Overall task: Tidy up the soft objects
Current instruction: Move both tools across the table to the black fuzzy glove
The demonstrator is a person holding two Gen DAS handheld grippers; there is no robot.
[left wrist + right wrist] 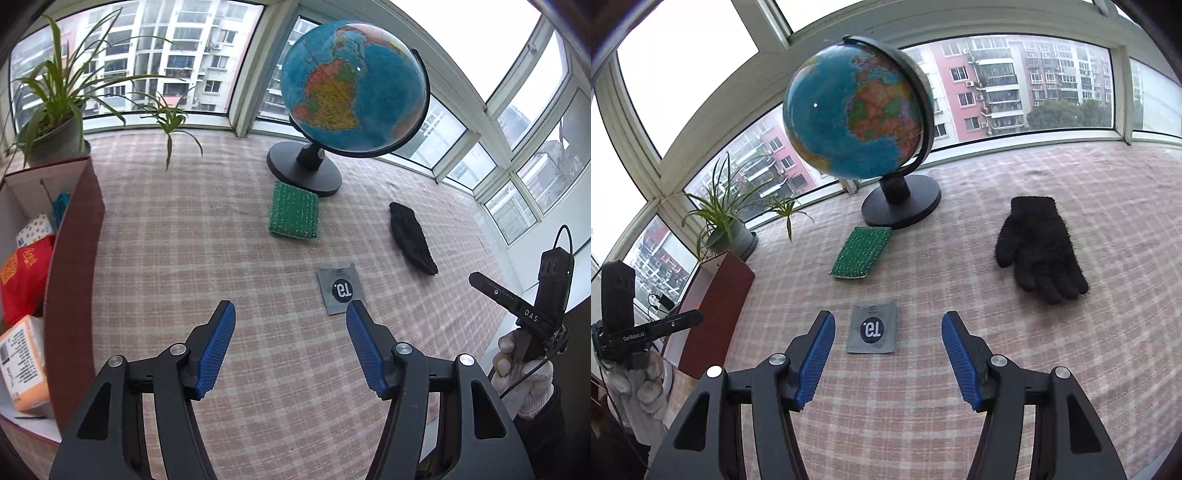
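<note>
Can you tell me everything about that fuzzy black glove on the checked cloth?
The fuzzy black knitted glove looks soft and woolly, with fine hairs sticking out along its edges. It lies flat on the pink and white checked cloth, cuff toward the windows, four fingers pointing to the near side and the thumb sticking out toward the green sponge side. Nothing but the cloth touches it; it lies apart from the other things. From the left wrist view it shows as a narrow dark shape. It is empty and limp.
</note>
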